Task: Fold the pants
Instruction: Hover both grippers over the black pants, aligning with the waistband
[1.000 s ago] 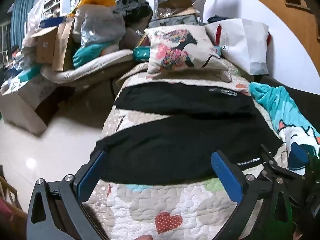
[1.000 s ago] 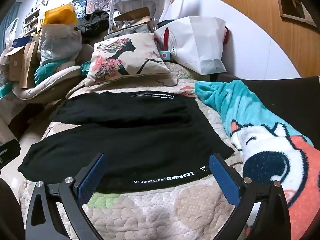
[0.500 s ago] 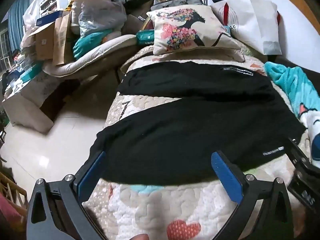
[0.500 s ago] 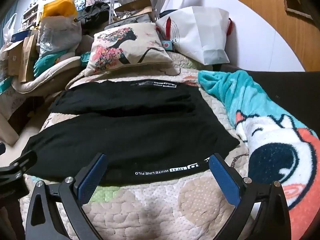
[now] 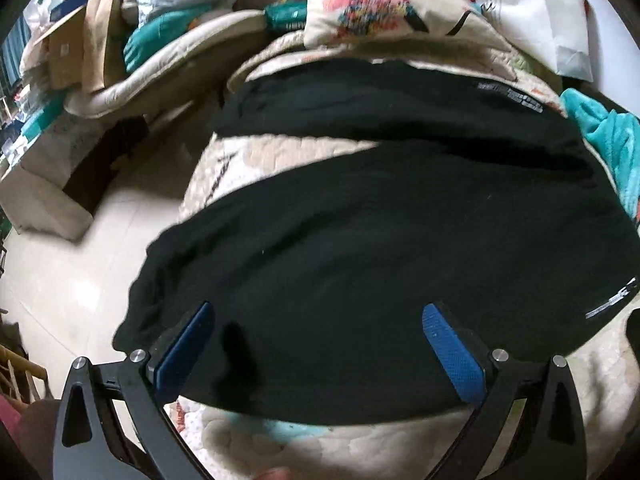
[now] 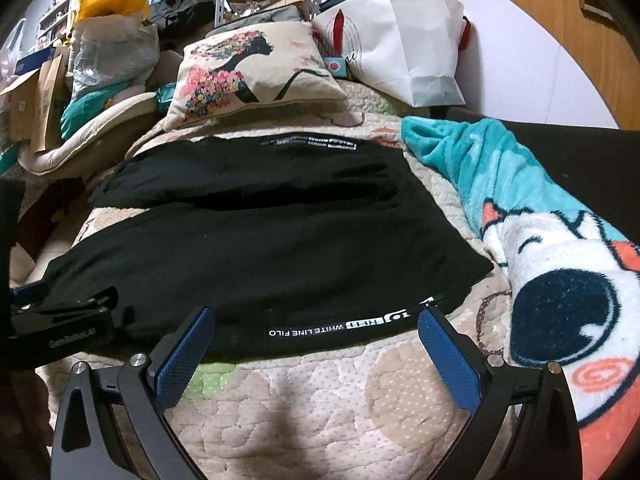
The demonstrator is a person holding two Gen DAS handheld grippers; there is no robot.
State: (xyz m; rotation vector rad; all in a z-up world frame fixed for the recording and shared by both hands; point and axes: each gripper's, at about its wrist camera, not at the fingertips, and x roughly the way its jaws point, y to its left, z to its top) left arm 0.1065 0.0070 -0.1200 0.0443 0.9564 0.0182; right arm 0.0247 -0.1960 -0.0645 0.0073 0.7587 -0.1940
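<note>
Black pants [image 6: 260, 240] lie spread on the quilted bed, with a white-lettered waistband [image 6: 348, 324] along the near edge. They fill the left wrist view [image 5: 380, 240]. A second black garment [image 6: 248, 172] lies behind them. My left gripper [image 5: 316, 316] is open, low over the near left part of the pants; it also shows in the right wrist view [image 6: 60, 320]. My right gripper [image 6: 316, 316] is open over the waistband edge, empty.
A floral pillow [image 6: 248, 68] and a white paper bag [image 6: 404, 44] sit at the head of the bed. A teal cartoon blanket [image 6: 540, 240] lies on the right. Boxes and bags [image 5: 80, 52] crowd the floor on the left. The bed's left edge [image 5: 188, 200] drops to the tiled floor.
My left gripper has moved forward and down, close over the pants. My right gripper has edged forward to the waistband. Both stay open.
</note>
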